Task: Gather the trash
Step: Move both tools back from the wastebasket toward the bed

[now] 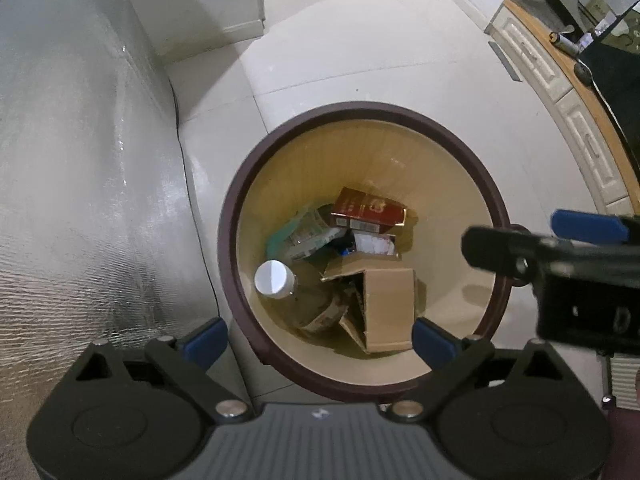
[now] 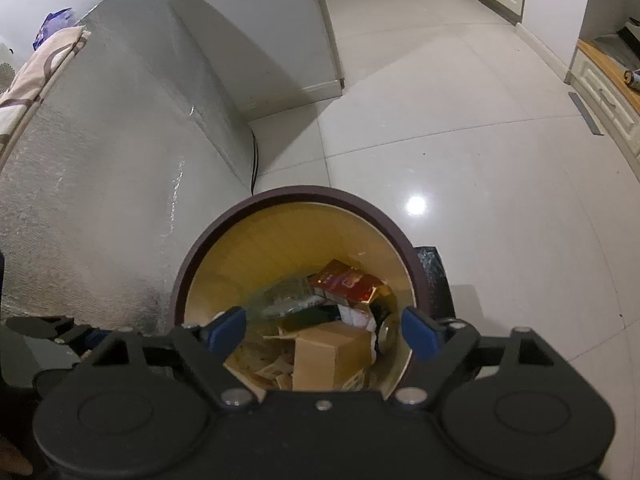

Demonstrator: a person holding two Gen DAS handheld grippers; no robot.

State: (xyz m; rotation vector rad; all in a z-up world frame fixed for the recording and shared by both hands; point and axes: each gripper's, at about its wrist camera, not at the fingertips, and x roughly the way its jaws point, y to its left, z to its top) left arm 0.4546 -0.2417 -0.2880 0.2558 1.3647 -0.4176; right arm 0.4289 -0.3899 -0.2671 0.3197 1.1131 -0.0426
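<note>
A round trash bin with a dark brown rim (image 1: 362, 109) and yellow inside stands on the floor; it also shows in the right wrist view (image 2: 296, 193). In it lie a red box (image 1: 368, 208), a cardboard box (image 1: 386, 304), a clear bottle with a white cap (image 1: 274, 279) and crumpled wrappers (image 1: 308, 232). The red box (image 2: 346, 282) and the cardboard box (image 2: 330, 354) show in the right wrist view too. My left gripper (image 1: 320, 340) is open and empty above the bin. My right gripper (image 2: 322, 330) is open and empty above the bin; it shows at the right of the left wrist view (image 1: 560, 248).
A silver foil-covered block (image 2: 100, 184) stands close on the bin's left, with a black cable (image 2: 254, 160) beside it. A white cabinet with a wooden top (image 1: 560, 76) is at the right. A white wall corner (image 2: 316, 40) is behind. A black bag (image 2: 434, 276) lies right of the bin.
</note>
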